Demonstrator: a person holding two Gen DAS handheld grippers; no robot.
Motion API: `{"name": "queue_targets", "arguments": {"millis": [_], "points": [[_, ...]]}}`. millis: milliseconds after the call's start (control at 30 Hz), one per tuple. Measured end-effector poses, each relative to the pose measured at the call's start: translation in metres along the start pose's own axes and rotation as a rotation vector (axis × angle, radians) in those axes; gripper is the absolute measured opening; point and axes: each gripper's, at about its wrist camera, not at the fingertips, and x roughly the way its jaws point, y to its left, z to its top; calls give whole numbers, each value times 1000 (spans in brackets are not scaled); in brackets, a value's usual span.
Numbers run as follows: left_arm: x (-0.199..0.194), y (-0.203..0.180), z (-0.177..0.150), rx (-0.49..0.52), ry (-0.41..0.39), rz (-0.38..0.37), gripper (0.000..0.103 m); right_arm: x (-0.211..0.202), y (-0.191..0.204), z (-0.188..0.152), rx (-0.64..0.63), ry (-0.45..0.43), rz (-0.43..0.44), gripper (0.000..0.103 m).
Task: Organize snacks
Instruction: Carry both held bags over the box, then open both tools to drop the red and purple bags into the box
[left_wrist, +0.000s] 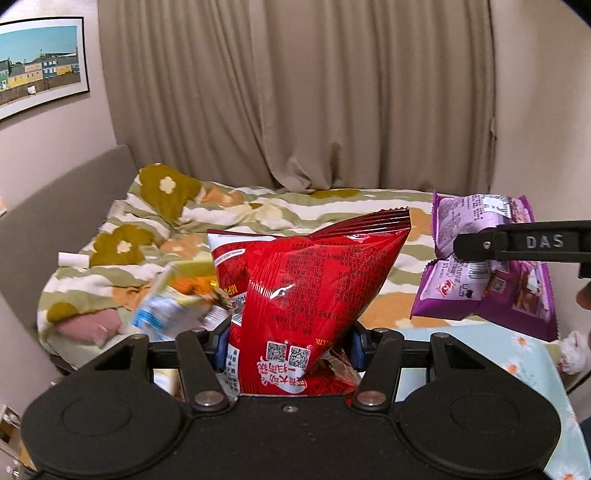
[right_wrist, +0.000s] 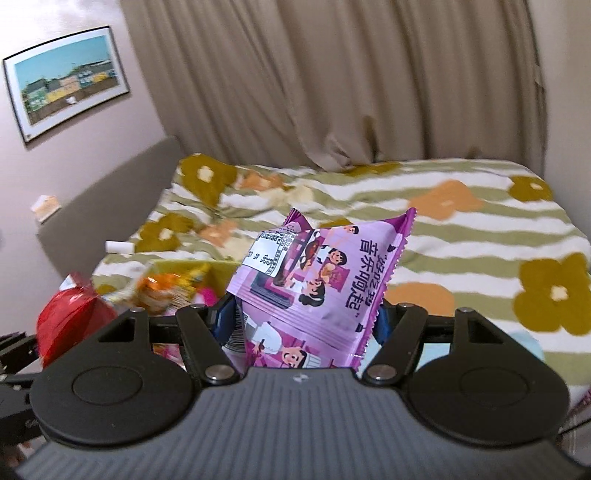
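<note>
Left gripper (left_wrist: 290, 345) pinching a red snack bag (left_wrist: 310, 280) upright between its blue pads, right gripper (right_wrist: 306, 319) clamped on a purple snack packet (right_wrist: 317, 291), both held above the flowered bedspread (right_wrist: 480, 229), blurred packets, perhaps more snacks (right_wrist: 166, 291), lower left

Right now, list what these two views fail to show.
- Left wrist view: the red bag hides the left gripper pad faces; its lower edge is behind the gripper body.
- Left wrist view: loose snacks behind it are motion-blurred, unreadable.
- Right wrist view: the purple pack covers the right gripper pads and the bedding behind.
</note>
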Motion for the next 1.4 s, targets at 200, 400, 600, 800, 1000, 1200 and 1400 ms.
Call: {"name": "queue_targets", "arguments": {"millis": [200, 400, 600, 800, 1000, 1200, 1400], "points": [[32, 39, 14, 14, 52, -30, 61, 22, 45, 14, 3, -3, -10, 84], [69, 58, 14, 55, 138, -94, 86, 46, 67, 23, 20, -1, -76, 84], [72, 76, 8, 73, 126, -149, 103, 64, 81, 21, 38, 17, -116, 84], [64, 103, 13, 60, 111, -178, 103, 77, 107, 23, 34, 24, -104, 84], [56, 129, 21, 67, 77, -178, 103, 105, 140, 37, 6, 29, -74, 86], [60, 155, 20, 66, 83, -162, 103, 152, 161, 40, 10, 80, -53, 88], [67, 174, 15, 68, 91, -177, 103, 175, 166, 29, 70, 94, -54, 103]]}}
